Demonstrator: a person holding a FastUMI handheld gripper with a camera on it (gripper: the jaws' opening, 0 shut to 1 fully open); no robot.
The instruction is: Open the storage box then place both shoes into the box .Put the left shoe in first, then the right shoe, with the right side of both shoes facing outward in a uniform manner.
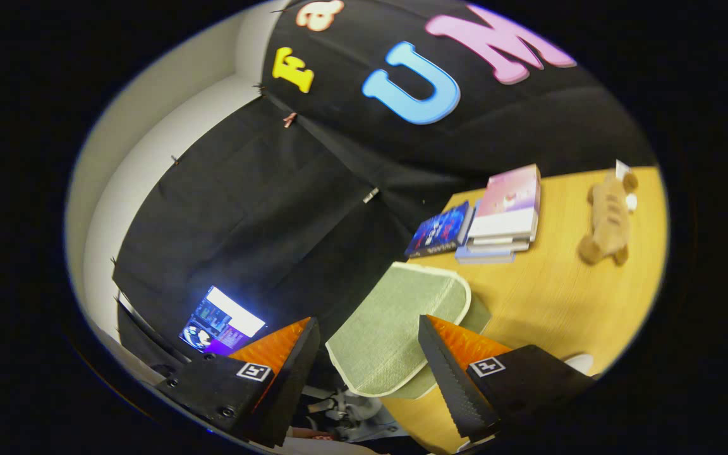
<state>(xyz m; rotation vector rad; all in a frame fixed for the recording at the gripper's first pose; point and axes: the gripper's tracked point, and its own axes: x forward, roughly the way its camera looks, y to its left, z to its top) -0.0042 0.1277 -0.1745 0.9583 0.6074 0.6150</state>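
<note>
The claw (364, 373) hangs with its two fingers spread wide and gripping nothing, tilted over the edge of a wooden table (547, 297). Between the fingers and just ahead of them lies a pale green woven fabric piece with a cream-piped rim (395, 328) — whether it is the storage box's lid, or part of the box at all, cannot be told. It looks light and soft, likely to flex, so the piped rim seems the surest place to pinch. Beyond the right finger sits a stack of about four books (503, 218), one dark book (440, 230) touching its side — and farther off, a single plush toy (607, 218). Beyond the left finger glows one lit screen (222, 322). No shoes can be counted here.
</note>
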